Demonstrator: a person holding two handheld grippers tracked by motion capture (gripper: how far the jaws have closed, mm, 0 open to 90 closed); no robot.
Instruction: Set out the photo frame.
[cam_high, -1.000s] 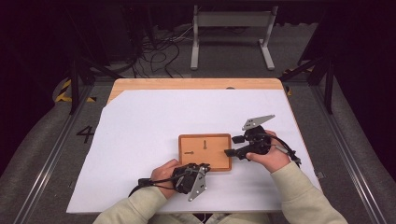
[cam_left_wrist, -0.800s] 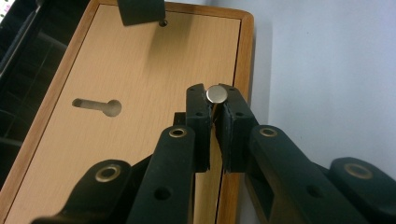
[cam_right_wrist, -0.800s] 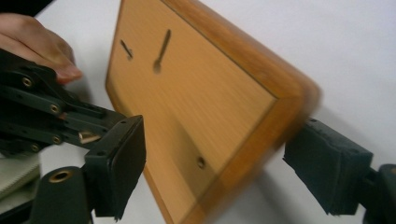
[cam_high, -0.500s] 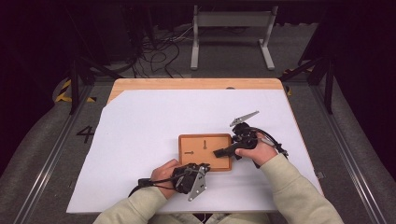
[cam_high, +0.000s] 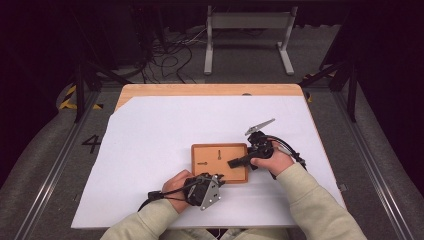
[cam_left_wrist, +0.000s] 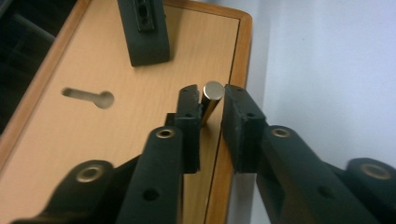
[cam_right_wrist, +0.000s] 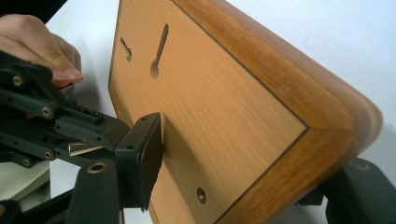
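Down at the near edge of the wooden board, a small metal pin is seen between the black jaws of the left gripper. The jaws are nearly closed, and they have just been opened a little. The left jaw is pressed against the pin, while a thin gap is seen by the right jaw, so a firm hold cannot be told for sure. The pin is stood on its end, and its round flat top is pointed up out of the board. Its long side is run from the board upward.

The right gripper is clamped on the right edge of the board. One jaw is laid flat on the top face, and the other is tucked under the thick rim. Its jaws have just been closed further, with the board between them.

The board is laid flat on the white sheet in the middle of the table, between the two hands.

From the high view, the whole board is shown, with two keyhole slots cut in it, one upright and one sideways. The pin is too small to be made out there. In the left gripper view, the pin and one slot are seen close up. In the right gripper view, a small round hole in the board is shown, and the fingers of the other hand are seen past it.
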